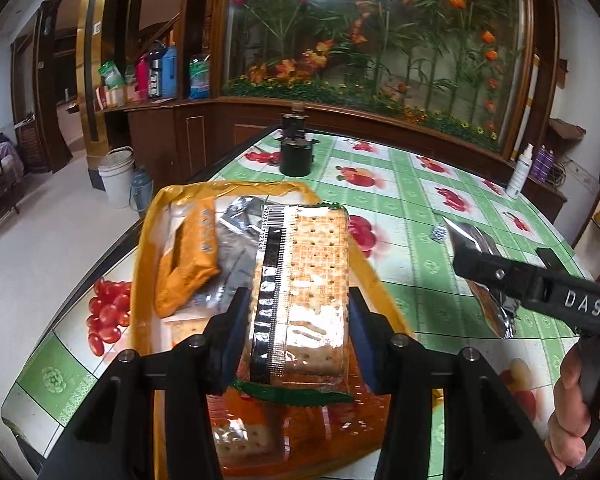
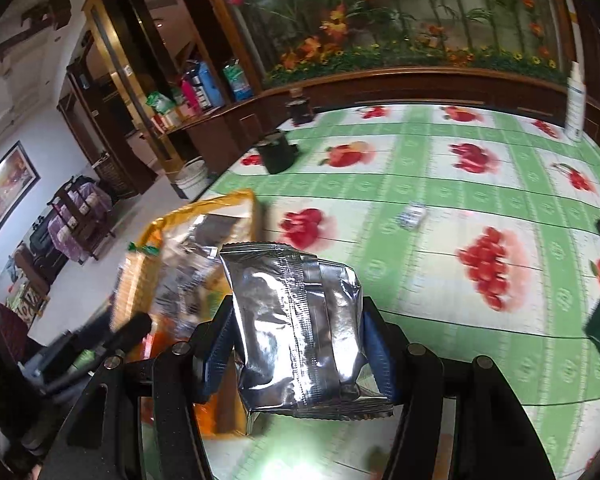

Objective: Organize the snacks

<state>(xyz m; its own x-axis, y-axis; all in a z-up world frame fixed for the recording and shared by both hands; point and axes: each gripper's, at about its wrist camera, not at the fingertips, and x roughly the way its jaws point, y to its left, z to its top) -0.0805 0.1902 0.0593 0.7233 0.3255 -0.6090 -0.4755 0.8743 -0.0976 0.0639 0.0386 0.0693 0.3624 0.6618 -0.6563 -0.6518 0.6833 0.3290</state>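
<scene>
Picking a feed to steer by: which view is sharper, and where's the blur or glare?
Left wrist view: sharp, with glare only on the cracker pack. Right wrist view: foil pack crisp, but the yellow tray and tablecloth are motion-smeared, with a bright washout at bottom centre.

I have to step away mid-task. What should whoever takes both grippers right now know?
Left gripper: shut on a cracker pack, held over the orange tray.
Right gripper: shut on a silver foil packet, above the table beside the tray.
Done: an orange packet and other snacks lie in the tray.
Left: place both held packs; a small wrapped item remains on the table.
</scene>
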